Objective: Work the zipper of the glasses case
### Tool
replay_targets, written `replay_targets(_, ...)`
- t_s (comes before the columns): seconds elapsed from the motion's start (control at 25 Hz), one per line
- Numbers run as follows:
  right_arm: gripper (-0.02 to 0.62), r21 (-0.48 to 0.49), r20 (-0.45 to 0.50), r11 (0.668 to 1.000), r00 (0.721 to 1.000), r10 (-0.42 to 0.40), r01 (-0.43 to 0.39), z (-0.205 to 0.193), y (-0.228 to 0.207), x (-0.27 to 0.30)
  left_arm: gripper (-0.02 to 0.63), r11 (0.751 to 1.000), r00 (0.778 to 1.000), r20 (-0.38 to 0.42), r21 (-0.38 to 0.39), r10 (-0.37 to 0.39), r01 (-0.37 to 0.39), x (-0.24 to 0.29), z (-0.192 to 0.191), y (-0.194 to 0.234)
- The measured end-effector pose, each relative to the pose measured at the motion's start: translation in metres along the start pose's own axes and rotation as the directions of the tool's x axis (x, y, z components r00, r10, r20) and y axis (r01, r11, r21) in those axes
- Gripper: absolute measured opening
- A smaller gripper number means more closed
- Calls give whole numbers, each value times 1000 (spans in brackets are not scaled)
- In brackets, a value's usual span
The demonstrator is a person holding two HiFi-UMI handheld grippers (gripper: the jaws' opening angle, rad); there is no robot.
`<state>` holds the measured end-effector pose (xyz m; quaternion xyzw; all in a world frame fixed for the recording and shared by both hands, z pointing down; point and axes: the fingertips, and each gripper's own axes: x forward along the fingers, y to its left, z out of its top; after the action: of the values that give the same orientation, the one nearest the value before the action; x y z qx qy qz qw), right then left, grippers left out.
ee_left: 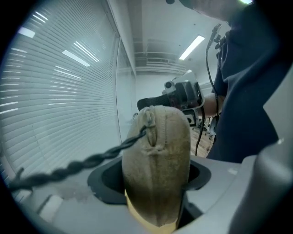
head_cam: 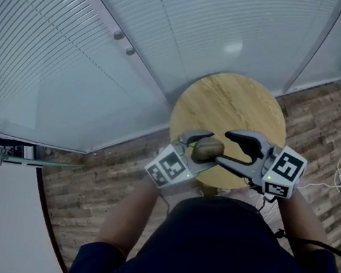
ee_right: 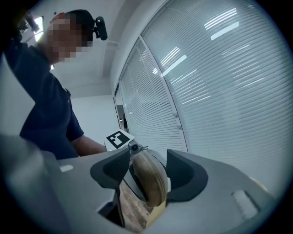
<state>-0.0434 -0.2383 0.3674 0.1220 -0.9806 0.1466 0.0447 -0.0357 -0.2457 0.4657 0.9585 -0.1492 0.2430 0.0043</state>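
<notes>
left gripper [ee_left: 155, 179] clamped on glasses case [head_cam: 207, 150], long axis runs twd right gripper [ee_right: 146, 176], whose jaws sit open round far end, imo not pinching yet.

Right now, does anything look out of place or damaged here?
Nothing spilled or damaged. The glasses case isn't on the round table; the left gripper clamps it in the air, and a braided cord trails loose from its zipper end.
</notes>
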Motion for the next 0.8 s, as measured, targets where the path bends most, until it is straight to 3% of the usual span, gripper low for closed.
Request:
replay_targets(0.36, 198, -50, -104, 998, 994, 35, -40, -7, 5, 28, 314, 996, 996, -91, 84, -21, 29, 9, -11, -8)
replay_targets(0.56, 184, -34, -197, 996, 977, 79, -87, -20, 10, 39, 314, 984, 980, -198, 168, -18, 52, 14, -29, -13)
replay_targets(0.8, 153, -24, -262, 991, 958, 120, -130, -36, 7, 56, 314, 970, 970, -242, 232, -11, 69, 17, -40, -11)
